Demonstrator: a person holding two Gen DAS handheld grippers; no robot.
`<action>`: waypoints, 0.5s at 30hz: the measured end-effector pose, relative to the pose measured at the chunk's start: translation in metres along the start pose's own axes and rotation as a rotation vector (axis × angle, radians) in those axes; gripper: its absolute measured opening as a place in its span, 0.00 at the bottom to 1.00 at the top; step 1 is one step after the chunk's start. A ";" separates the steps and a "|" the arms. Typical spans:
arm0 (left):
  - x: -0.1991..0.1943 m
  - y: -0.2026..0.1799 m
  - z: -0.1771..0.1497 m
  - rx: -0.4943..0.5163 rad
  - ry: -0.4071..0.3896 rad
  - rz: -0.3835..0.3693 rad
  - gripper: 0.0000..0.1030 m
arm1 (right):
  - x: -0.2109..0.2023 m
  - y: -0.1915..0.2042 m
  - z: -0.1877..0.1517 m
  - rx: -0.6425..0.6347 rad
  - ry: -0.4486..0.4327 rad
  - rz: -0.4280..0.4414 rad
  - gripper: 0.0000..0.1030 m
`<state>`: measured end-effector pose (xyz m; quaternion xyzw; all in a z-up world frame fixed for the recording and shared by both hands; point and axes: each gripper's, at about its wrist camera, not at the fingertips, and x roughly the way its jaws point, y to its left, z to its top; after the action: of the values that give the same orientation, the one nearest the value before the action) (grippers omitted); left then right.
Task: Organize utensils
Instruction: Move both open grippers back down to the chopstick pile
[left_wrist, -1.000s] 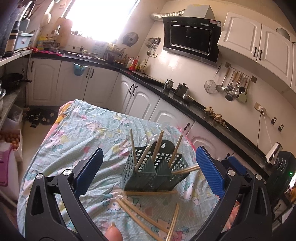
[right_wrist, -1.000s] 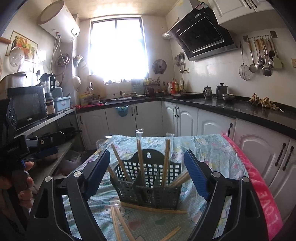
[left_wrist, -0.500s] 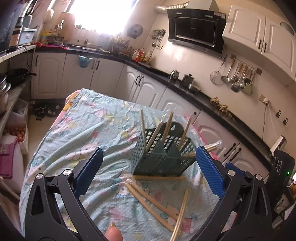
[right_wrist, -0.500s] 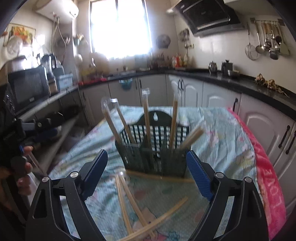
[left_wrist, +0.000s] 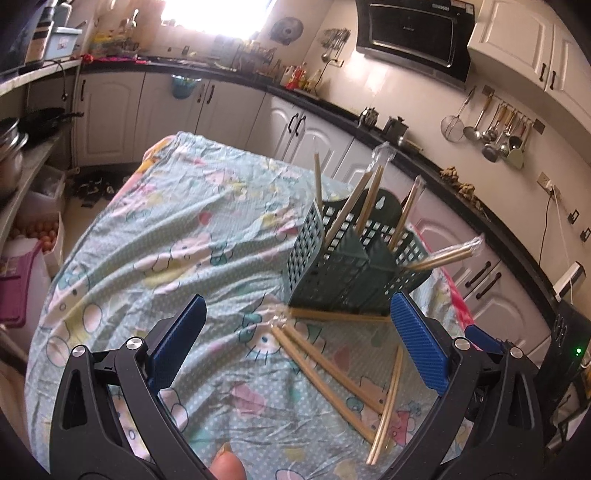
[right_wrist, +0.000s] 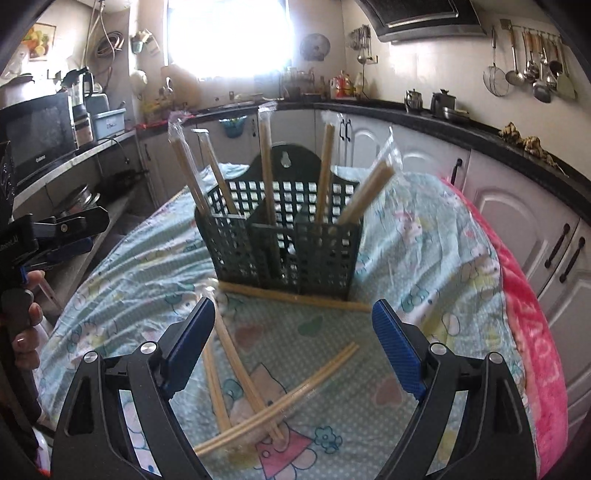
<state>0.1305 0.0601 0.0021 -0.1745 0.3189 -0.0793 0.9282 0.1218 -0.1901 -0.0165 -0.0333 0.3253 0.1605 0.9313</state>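
A dark green basket (right_wrist: 284, 251) holds tan chopsticks (right_wrist: 266, 155) on a pale blue cartoon-print tablecloth (right_wrist: 417, 258) edged pink.

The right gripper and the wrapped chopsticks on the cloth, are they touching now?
Apart. In the right wrist view, the right gripper stands open with both blue pads bare; the wrapped chopsticks lie flat on the cloth beneath, none pinched.

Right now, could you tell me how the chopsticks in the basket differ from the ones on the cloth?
The chopsticks in the basket stand upright or lean out; the chopsticks on the cloth lie flat, some crossing. The first sit in the basket, the second in front. Both are wrapped pairs.
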 end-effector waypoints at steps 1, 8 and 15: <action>0.002 0.000 -0.002 0.000 0.007 0.002 0.89 | 0.002 -0.002 -0.003 0.002 0.009 -0.005 0.82; 0.022 -0.003 -0.019 0.016 0.069 0.020 0.89 | 0.021 -0.026 -0.027 0.067 0.100 -0.014 0.82; 0.050 -0.004 -0.036 0.021 0.165 0.035 0.87 | 0.033 -0.040 -0.037 0.121 0.138 0.000 0.75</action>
<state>0.1469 0.0334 -0.0511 -0.1520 0.3963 -0.0804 0.9019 0.1369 -0.2248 -0.0673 0.0119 0.3979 0.1378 0.9069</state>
